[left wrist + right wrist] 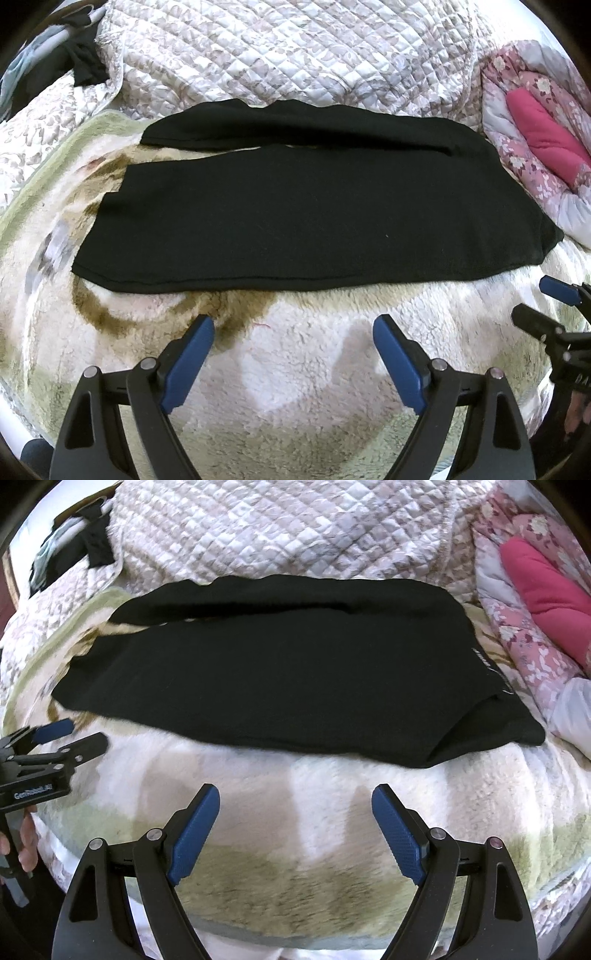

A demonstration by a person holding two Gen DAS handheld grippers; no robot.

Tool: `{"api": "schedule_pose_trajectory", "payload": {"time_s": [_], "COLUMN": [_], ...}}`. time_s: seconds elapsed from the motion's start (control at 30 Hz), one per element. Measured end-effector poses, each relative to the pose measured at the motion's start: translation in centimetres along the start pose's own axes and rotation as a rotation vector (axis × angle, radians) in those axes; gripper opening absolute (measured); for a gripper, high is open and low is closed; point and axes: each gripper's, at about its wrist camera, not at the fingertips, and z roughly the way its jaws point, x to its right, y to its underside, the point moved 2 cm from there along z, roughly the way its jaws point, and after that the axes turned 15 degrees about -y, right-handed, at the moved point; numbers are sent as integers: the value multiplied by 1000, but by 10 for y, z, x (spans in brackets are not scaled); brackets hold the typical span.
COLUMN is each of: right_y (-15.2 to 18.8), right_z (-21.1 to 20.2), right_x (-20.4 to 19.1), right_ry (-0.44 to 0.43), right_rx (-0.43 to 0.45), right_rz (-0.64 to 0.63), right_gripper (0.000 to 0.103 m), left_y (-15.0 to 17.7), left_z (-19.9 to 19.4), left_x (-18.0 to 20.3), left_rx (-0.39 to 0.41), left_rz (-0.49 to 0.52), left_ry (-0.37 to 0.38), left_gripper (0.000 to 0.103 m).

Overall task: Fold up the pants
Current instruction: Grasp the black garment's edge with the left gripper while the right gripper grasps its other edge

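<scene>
We see a bed covered by a fluffy cream blanket (pixel 314 369) with brown and green patches, and behind it a quilted white bedspread (pixel 277 48). At the right lies a pink floral comforter (pixel 524 147) with a bright pink lining; at the far left a dark garment (pixel 85 62) hangs by a white rail. Nothing lies between our fingers and the black pants (pixel 295 221), which are spread flat across the blanket, legs pointing left and the waist at the right, the two legs side by side with a thin gap between them. Our left gripper (pixel 293 328) hovers just short of the near edge of the pants, its fingers (pixel 192 354) spread wide and empty. Our right gripper (pixel 295 797) hangs likewise near that edge, released, touching nothing.
</scene>
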Motion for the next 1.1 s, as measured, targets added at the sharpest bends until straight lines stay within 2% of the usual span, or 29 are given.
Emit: {"api": "schedule_pose_trajectory", "payload": {"time_s": [0.23,0.4,0.53,0.67,0.83,0.87,0.97,1.07,1.1], "right_y": [-8,-14,-22,-32,-44,-45,-50,-55,-56], "right_z": [-9,-15,-14,-10,-18,-19,-19,-18,-17], "right_x": [42,75,95,102,117,121,136,147,150], "right_ry": [22,12,-43,-63,-60,-51,-56,-53,-45], "right_rx": [40,83,125,161,249,260,276,288,291], "right_rz": [119,235,315,339,380,393,439,464,468], "right_gripper": [84,84,82,82,69,62,52,42,30], "left_y": [-7,-9,-14,-17,-22,-24,-29,-36,-37], "left_z": [11,26,37,51,58,60,66,73,75], "left_x": [-37,-66,-81,-92,-91,-91,-95,-97,-99], "left_rx": [-2,-32,-36,-44,-15,-10,-4,-1,-4], "left_rz": [-98,-192,-253,-315,-305,-305,-321,-332,-335], "left_ry": [-32,-45,-21,-1,4,0,-21,-50,-63], "left_gripper": [89,89,88,87,86,84,71,52,41]}}
